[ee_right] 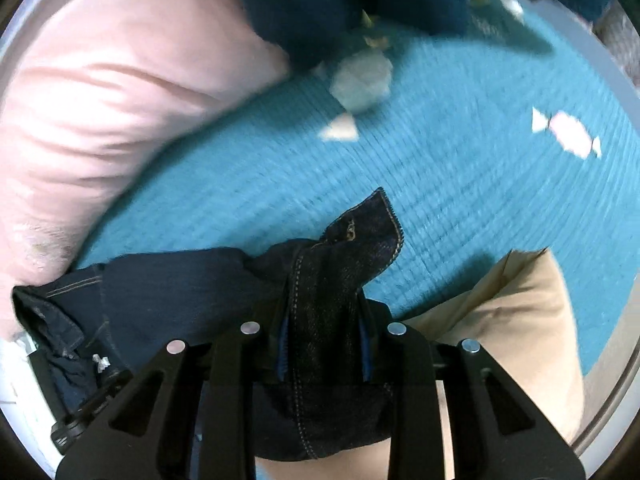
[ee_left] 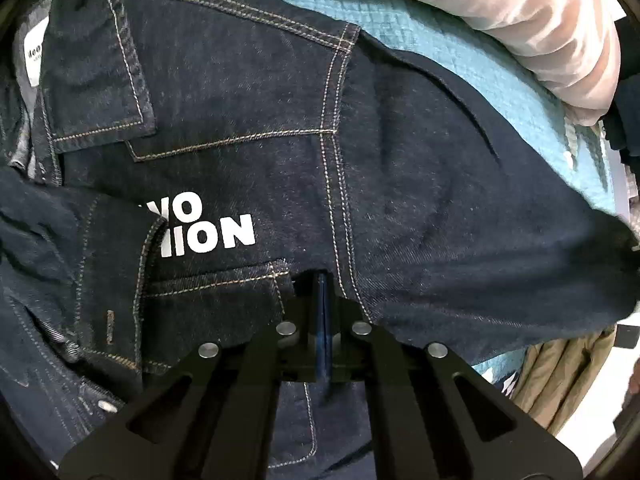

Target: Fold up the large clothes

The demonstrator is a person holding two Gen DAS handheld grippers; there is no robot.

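While tool-pinched (ee_right: 326,336), stiff stitched denim (ee_right: 340,280).

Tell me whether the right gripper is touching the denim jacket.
Touching. The right wrist view shows a bunched fold of the denim jacket clamped between the right gripper fingers, dark cloth filling the gap between them.

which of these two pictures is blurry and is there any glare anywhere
Right wrist view: motion blur smears the teal bedspread; the denim in the right hand-held gripper stays sharp. Left wrist view: crisp denim jacket, but the pink pillow is overexposed.
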